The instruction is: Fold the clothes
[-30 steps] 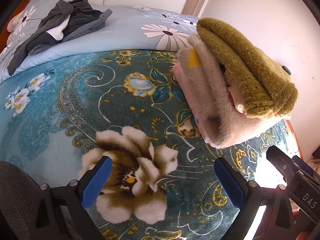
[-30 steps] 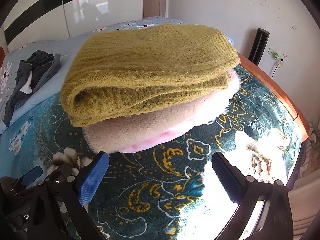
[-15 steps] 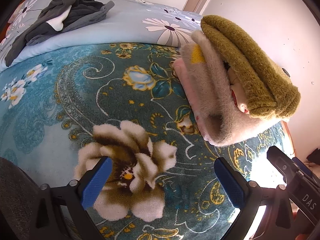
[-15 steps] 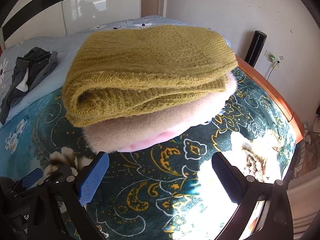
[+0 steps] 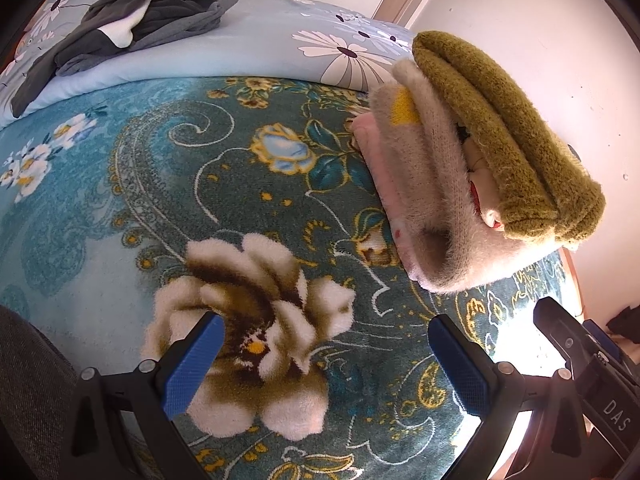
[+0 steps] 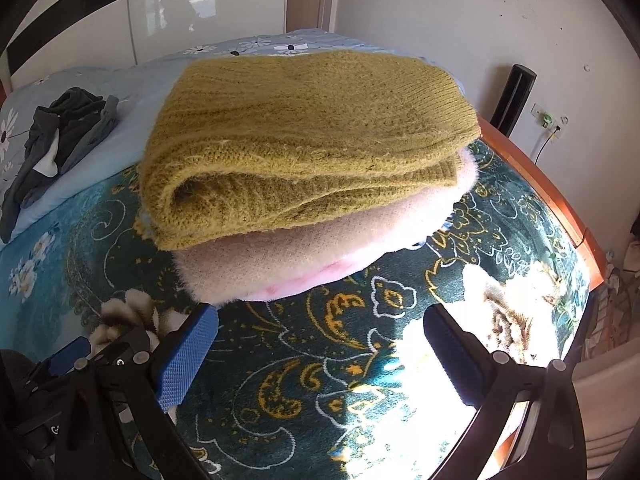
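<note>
A folded olive knit sweater [image 6: 312, 140] tops a stack on a fluffy cream garment [image 6: 320, 256] and a pink one [image 5: 380, 184]; the stack stands on the teal floral blanket [image 5: 120, 200]. In the left wrist view the sweater [image 5: 508, 140] is at the right. A crumpled grey garment [image 5: 132, 20] lies on the pale blue duvet at the back left, and also shows in the right wrist view [image 6: 56, 148]. My left gripper [image 5: 324, 360] is open and empty above the blanket, left of the stack. My right gripper [image 6: 320, 352] is open and empty in front of the stack.
The pale blue daisy duvet [image 5: 280, 48] covers the far part of the bed. The wooden bed edge [image 6: 552, 200] runs along the right, near a white wall with a socket [image 6: 546, 120] and a dark upright object [image 6: 514, 100]. A glossy white wardrobe [image 6: 160, 12] stands behind the bed.
Both grippers have drawn back slightly and tilted; the stack sits a little farther off in each view. The clothes have not moved, and both grippers stay open.
</note>
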Available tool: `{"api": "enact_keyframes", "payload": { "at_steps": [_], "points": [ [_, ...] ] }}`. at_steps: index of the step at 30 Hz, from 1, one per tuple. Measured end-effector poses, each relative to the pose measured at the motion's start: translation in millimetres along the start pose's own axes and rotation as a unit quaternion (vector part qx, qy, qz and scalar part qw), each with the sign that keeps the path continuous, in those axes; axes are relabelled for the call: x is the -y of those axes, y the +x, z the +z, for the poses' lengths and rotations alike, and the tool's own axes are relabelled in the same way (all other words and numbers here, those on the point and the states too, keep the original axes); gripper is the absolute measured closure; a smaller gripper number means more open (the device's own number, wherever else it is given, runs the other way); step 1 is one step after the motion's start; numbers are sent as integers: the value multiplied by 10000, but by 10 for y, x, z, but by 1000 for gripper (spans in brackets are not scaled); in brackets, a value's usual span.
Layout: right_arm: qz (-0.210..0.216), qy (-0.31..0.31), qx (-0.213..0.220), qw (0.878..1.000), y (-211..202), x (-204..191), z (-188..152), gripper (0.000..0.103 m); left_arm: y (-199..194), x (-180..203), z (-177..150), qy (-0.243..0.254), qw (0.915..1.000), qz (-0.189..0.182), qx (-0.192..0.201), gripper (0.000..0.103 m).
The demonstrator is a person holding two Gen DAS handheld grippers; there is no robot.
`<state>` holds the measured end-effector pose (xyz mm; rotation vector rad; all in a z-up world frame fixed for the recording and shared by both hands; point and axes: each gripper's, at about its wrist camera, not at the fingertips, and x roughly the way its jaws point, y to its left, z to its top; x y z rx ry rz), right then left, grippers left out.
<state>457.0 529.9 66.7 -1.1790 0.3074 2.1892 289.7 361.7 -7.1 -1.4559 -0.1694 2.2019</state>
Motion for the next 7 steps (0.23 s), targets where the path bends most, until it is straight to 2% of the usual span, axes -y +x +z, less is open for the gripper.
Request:
{"api": "enact_keyframes", "payload": {
  "at_steps": [7],
  "points": [
    [-9, -29, 17, 10000, -13, -29, 11, 1, -26, -29, -1, -80, 10000, -11, 54, 0]
  ]
}}
